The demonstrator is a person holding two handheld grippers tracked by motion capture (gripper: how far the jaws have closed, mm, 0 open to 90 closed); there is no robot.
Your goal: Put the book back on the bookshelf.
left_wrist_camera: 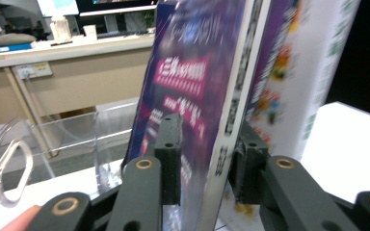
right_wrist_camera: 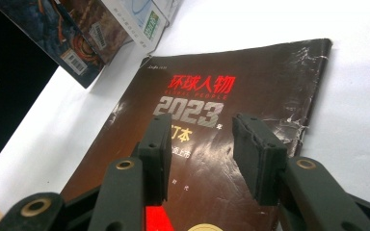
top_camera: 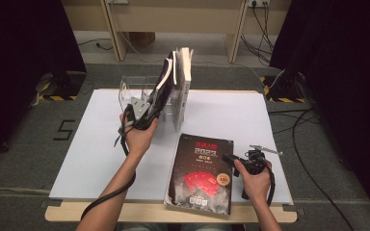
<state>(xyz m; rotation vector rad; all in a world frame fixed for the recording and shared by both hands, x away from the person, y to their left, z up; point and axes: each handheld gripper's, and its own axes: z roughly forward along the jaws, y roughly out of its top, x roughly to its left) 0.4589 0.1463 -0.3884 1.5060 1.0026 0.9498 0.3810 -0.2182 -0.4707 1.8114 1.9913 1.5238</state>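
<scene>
the white table (top_camera: 91, 154) carried everything. a dark magazine (top_camera: 203, 173) lay flat on it, its cover directly beyond and under the right gripper (right_wrist_camera: 200, 159), whose jaws stood apart with nothing between them, the cover's red title just past their tips. a clear acrylic rack (top_camera: 130, 89) stood to the left of the left gripper's jaws, holding upright books. the purple book (left_wrist_camera: 192, 82) stood upright between the jaws of the left gripper (left_wrist_camera: 207, 163), one jaw on each side of its lower edge; whether the pads pressed on it could not be told. a white book (left_wrist_camera: 313, 72) leaned just beyond the right jaw.
</scene>
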